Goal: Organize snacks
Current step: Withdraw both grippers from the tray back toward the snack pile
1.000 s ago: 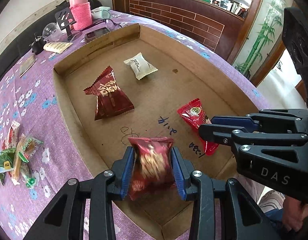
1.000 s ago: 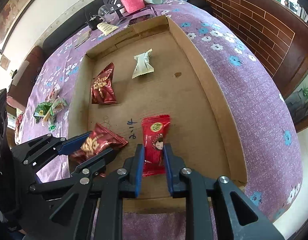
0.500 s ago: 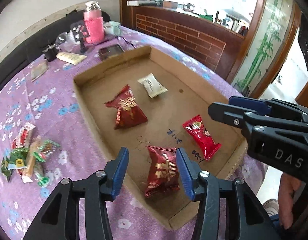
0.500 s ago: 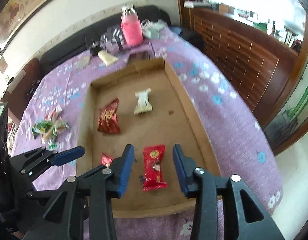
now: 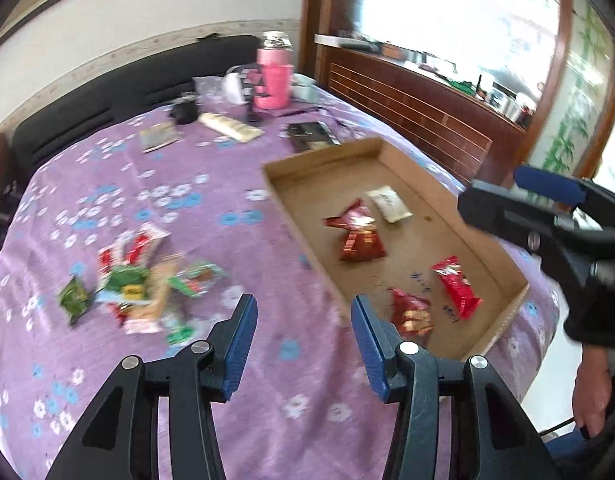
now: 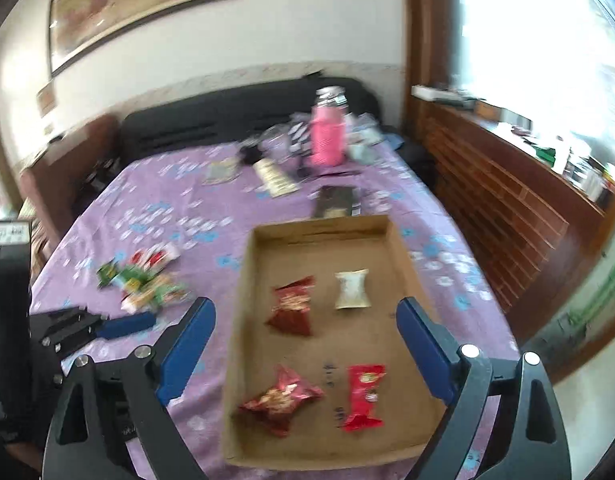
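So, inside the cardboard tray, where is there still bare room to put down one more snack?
The far end of the cardboard tray, beyond the dark red packet and the white packet, is bare. So is the strip along its right wall. The near end is crowded: a red-gold packet and a bright red packet lie side by side there.

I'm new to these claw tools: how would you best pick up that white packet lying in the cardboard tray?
White packet lies flat, apart from the others in the cardboard tray. Probably come from above and pinch its puffy middle across the narrow width; the crimped ends look too thin to hold well.
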Demonstrator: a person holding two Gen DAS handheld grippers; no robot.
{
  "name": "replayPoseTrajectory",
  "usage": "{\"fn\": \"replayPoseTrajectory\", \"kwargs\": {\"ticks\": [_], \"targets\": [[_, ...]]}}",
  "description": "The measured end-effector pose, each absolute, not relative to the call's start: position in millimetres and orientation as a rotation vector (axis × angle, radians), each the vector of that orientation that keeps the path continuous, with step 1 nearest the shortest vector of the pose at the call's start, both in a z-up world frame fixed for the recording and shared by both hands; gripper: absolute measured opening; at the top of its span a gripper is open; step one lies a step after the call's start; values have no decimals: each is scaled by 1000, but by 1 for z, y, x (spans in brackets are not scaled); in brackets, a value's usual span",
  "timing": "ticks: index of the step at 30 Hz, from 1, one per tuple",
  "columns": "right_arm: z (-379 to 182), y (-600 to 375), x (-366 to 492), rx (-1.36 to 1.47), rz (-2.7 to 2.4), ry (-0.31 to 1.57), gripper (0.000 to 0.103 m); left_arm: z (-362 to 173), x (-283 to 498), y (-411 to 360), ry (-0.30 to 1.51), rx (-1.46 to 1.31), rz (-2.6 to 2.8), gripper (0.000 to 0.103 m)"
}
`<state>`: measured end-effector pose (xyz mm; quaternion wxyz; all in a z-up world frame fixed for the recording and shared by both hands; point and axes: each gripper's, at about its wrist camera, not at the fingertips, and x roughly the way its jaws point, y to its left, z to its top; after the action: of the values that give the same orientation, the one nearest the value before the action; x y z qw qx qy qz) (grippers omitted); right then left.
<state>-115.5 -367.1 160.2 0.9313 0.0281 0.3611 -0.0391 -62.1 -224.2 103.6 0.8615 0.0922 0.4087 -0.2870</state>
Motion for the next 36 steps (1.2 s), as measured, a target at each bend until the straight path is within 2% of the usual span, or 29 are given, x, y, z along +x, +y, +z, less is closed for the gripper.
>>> {"fn": "replayPoseTrajectory", "kwargs": {"ticks": [3,6,8,13,23,31,36], "targets": [[158,-346,-110,52,9,764,91,104,-59,-202,857,167,-559,51],[154,-327,-108,69,85,766,78,102,-55,-175,868,132,-511,51],[150,-315,-106,73,125,782,77,100,-52,-157,877,109,-480,51],[133,-286,-102,70,213,869,46,99,-34,-106,896,54,-382,52],[127,-278,-114,40,201,901,45,80,71,-29,1011,41,-187,52],[122,-300,-128,52,106,931,45,48,159,-36,1116,-24,-193,52],[122,-309,-134,58,74,934,45,25,157,-45,1210,-65,-243,51]]}}
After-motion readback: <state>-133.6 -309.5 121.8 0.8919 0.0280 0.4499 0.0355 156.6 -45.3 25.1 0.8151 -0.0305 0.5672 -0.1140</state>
